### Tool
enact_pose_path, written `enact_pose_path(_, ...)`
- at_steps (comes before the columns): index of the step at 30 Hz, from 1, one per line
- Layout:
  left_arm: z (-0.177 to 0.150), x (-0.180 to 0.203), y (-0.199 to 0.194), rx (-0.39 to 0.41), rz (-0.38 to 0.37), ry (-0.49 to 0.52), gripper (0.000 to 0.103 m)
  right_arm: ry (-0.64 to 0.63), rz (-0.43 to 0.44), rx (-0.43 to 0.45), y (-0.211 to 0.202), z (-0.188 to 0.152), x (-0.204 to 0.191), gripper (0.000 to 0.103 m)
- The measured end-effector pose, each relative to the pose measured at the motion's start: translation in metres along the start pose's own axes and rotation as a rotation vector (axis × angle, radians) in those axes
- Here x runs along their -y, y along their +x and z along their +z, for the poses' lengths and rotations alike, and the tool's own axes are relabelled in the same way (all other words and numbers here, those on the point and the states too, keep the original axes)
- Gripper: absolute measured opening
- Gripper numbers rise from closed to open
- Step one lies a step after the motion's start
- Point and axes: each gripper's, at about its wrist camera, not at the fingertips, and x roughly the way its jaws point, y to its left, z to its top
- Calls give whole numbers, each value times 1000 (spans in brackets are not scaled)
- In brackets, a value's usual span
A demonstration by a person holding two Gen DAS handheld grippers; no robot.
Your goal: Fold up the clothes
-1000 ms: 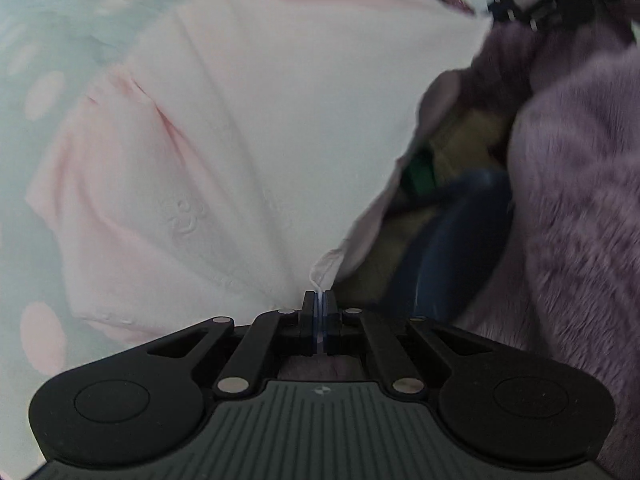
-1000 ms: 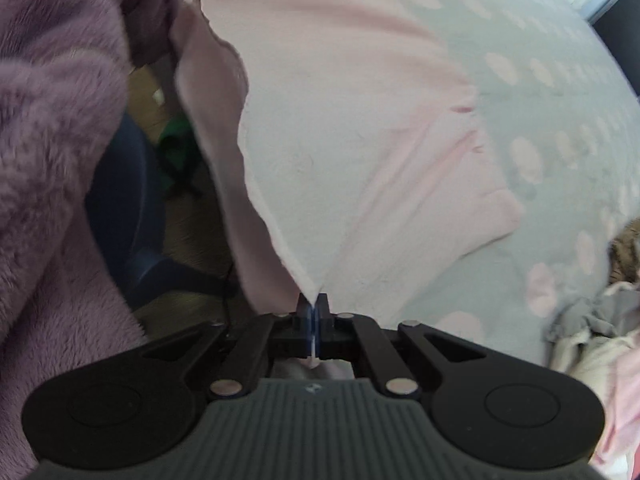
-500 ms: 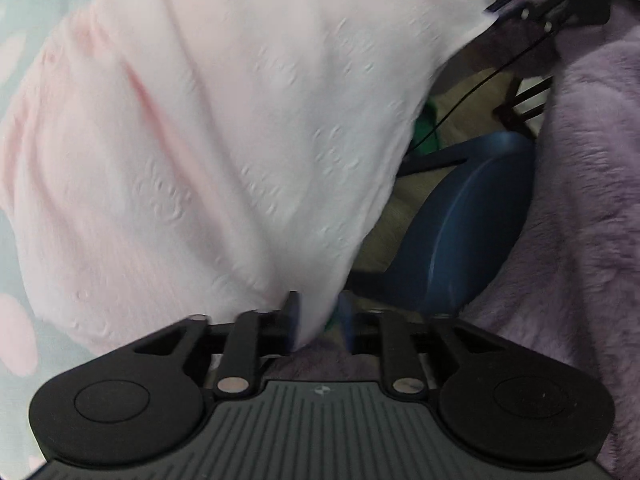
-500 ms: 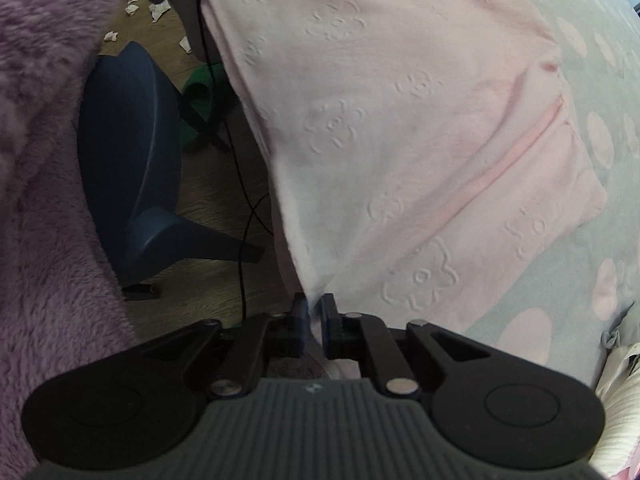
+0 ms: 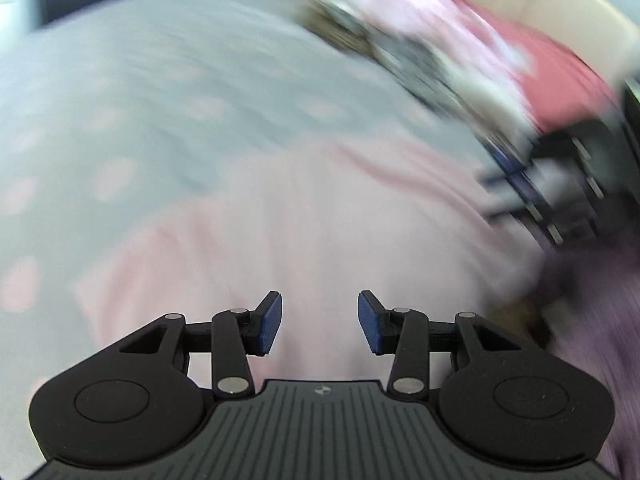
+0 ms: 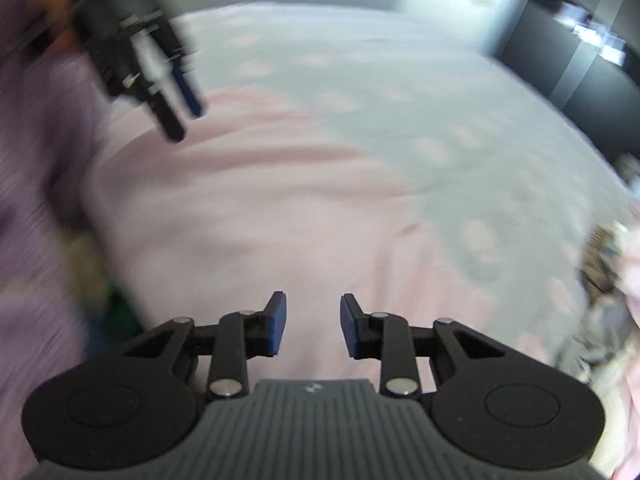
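A pale pink garment [image 5: 320, 232] [image 6: 248, 216] lies spread on the light blue bedspread with pink spots [image 5: 140, 92] [image 6: 400, 92], near the bed's edge. My left gripper [image 5: 320, 326] is open above the garment's near part, nothing between its blue pads. My right gripper [image 6: 313, 326] is also open over the same garment and holds nothing. In the right wrist view the left gripper [image 6: 176, 92] shows at the upper left. The right gripper [image 5: 560, 200] appears at the right of the left wrist view. Both views are motion-blurred.
A heap of other clothes, pink, red and grey [image 5: 460, 52], lies at the bed's far side, and more crumpled clothes [image 6: 612, 280] sit at the right. A purple fluffy sleeve [image 6: 36, 160] [image 5: 600, 320] borders the views. Dark furniture [image 6: 580, 60] stands beyond the bed.
Both grippers have opened and let go of the pink garment's edge, which now lies flat on the bed. Both cameras have swung up from the floor and chair toward the bed.
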Motion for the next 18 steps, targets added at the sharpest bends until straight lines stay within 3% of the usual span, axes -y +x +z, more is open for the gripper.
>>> enact_pose_path(2,7,-11,4,84,93,-95,40,108,-78,11,13,2,13,31)
enact_pose_path(7,1,-38,22,71,133,-202,37,390,-183,-3,44,1,45,31)
enact_pose_path(12,-5,-66,40,57,172,-308,36,503,-181,-58,68,-11,57,31)
enact_pose_path(18,-20,-78,64,-26,185,-325,36,503,-154,-137,92,-34,61,31)
